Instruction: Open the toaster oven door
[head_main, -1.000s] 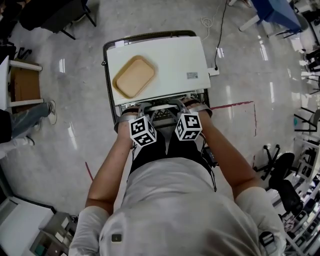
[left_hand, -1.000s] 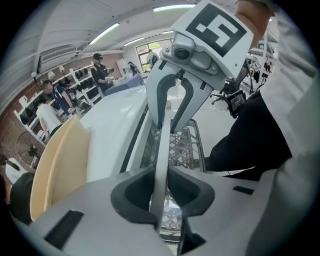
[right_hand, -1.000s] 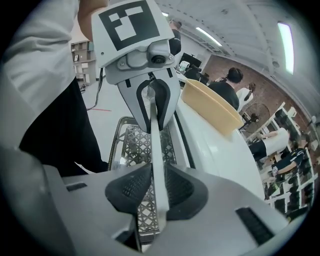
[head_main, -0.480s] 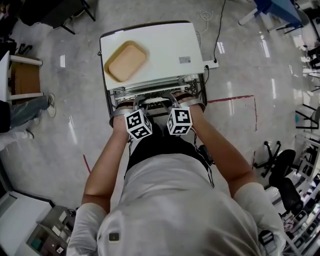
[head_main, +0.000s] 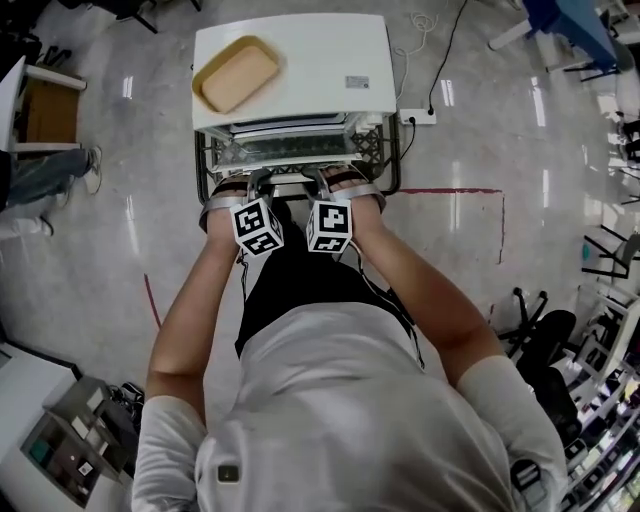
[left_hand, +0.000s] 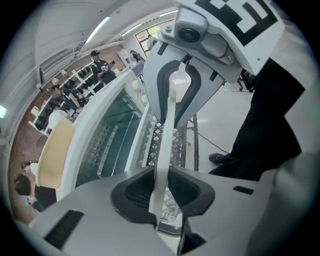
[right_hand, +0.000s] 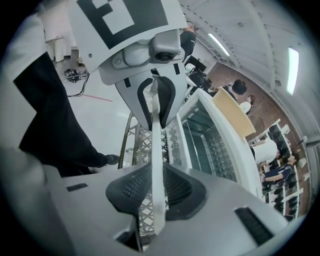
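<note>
Door (head_main: 290, 150) lower than before | right gripper (right_hand: 156, 192) jaws closing on handle (right_hand: 156, 150)

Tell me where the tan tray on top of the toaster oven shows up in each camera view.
Head view: the tan tray lies upper left, on the white top of the toaster oven.
Left gripper view: at the left edge, seen from the side.
Right gripper view: upper right.
Shared landmark: the glass door, between tray and picture centre in both gripper views.
</note>
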